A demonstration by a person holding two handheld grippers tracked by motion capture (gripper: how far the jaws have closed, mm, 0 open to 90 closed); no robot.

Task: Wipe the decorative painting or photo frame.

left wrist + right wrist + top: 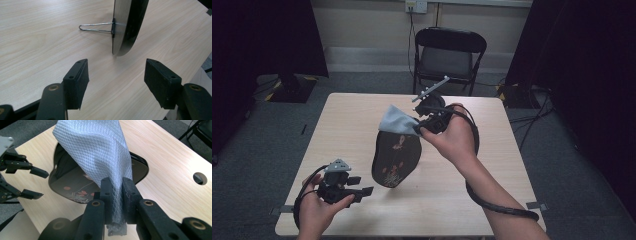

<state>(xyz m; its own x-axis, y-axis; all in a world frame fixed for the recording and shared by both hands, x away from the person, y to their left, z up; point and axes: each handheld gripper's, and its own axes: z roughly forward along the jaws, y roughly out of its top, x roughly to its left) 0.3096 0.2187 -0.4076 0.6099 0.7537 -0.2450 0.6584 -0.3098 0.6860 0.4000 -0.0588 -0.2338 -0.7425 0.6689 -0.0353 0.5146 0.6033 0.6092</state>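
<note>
Right tongs (117, 195) are closed tightly on a pale blue-grey cloth with a woven diamond pattern (100, 152). Its lower end is pinched between the two black jaws, and a small frayed tip comes out below them. Above the jaws the cloth spreads wide and folds softly; it hangs in the air, over the upper edge of the dark oval mirror with a small floral print on its face (394, 157). In the high view the cloth (396, 120) is at the top of this mirror, and I cannot tell if it touches it.

That mirror stands tilted near the middle of the light wooden desk (357, 115), supported at the back by a thin wire stand (96, 27). In the left gripper view it is seen from the edge (128, 25), thin and glossy.

Left tongs (116, 77) are open quite wide with nothing between the jaws. They are near the front-left side of the mirror, low over the desk, and apart from the mirror.
</note>
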